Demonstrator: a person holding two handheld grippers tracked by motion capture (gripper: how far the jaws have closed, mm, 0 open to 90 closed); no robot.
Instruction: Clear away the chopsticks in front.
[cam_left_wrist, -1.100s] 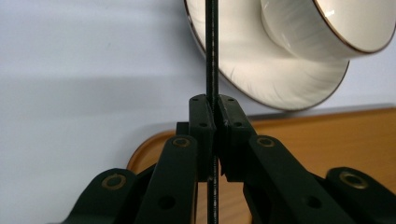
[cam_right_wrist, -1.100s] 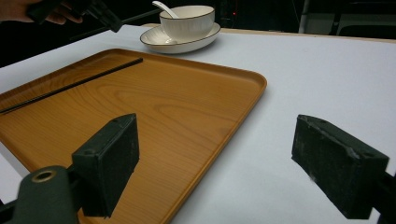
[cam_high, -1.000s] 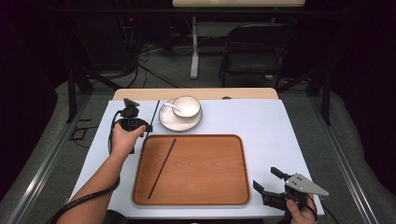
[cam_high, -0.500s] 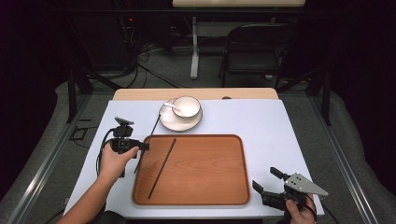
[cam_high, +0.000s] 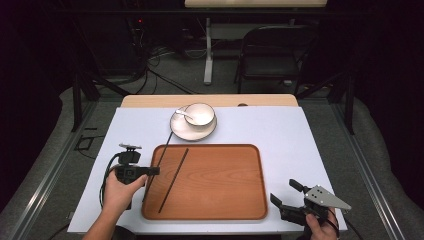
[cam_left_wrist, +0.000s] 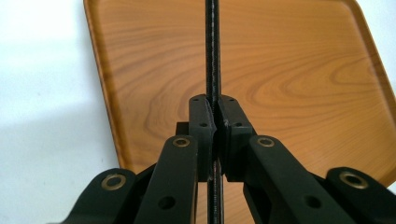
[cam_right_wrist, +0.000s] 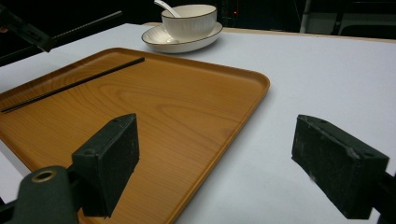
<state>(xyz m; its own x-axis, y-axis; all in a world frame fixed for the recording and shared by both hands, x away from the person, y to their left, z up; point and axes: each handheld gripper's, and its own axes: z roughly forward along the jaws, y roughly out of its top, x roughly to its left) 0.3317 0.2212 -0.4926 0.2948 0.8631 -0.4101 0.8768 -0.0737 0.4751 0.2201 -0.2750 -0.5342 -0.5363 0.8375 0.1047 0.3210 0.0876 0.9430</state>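
Clamping a black chopstick (cam_left_wrist: 212, 56), the left gripper (cam_left_wrist: 215, 122) bears no legible writing.

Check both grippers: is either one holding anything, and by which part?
The left gripper is shut on a black chopstick, gripped partway along its length, over the tray. The right gripper is open and holds nothing.

Black chopstick (cam_left_wrist: 213, 51) over an orange-brown wood-grain tray (cam_high: 220, 180), white table cover (cam_high: 280, 130), cream ribbed bowl (cam_high: 200, 114).
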